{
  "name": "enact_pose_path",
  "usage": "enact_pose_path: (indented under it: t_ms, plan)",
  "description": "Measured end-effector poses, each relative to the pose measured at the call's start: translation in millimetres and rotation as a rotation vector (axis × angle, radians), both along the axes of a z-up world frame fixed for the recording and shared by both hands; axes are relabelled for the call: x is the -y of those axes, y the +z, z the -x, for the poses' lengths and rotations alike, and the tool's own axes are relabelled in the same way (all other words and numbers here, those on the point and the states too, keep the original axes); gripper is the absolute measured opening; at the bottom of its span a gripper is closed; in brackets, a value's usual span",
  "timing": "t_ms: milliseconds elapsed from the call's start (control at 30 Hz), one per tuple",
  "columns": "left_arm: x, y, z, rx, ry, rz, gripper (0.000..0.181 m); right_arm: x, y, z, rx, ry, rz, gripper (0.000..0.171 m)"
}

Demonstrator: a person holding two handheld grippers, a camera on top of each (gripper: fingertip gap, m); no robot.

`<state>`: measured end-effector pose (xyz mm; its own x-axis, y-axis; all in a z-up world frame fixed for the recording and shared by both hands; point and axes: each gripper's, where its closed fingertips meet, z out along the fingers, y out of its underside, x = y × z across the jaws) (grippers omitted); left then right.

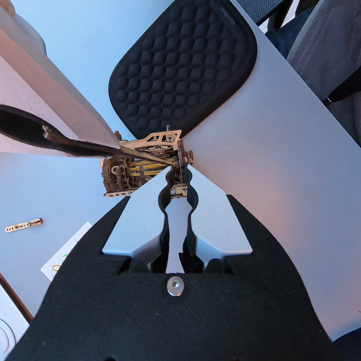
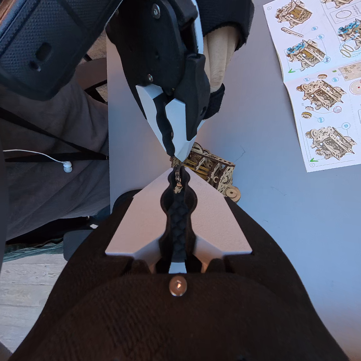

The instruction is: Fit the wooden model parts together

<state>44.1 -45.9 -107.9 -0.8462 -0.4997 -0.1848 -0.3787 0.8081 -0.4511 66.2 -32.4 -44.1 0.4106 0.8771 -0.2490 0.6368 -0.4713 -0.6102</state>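
We work over a pale grey table (image 1: pixel 273 175), its edge running close to our lap. On it lies a black quilted cushion pad (image 1: pixel 183 72), and just in front of that stands the wooden model (image 1: pixel 148 166), a small laser-cut vehicle frame with gears and yellow rubber bands inside. An open instruction booklet (image 2: pixel 322 88) lies well to the side.

Our left gripper (image 1: pixel 178 168) is nearly closed, its tips clamped on the end wall of the wooden model. Our right gripper (image 2: pixel 178 172) is pinched tight on a thin flat wooden strip (image 1: pixel 144 154), whose tip reaches into the model's frame right beside the left gripper's tips; the two grippers almost touch there.

A second small wooden piece (image 1: pixel 23 225) with slots lies alone on the table, well apart from the model, near a corner of the booklet.
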Motion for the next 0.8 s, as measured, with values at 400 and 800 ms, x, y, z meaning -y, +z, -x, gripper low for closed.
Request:
enact_pose_path:
  t_ms: [400,800]
  plan:
    - [1.0,0.3,-0.5,0.001,-0.003,0.004,0.007,3.4,0.7,0.1,0.010,-0.019,-0.033,0.001]
    - [1.6,0.3,-0.6,-0.003,-0.007,0.004,0.007,0.4,1.5,2.0,0.029,0.060,0.005,0.001]
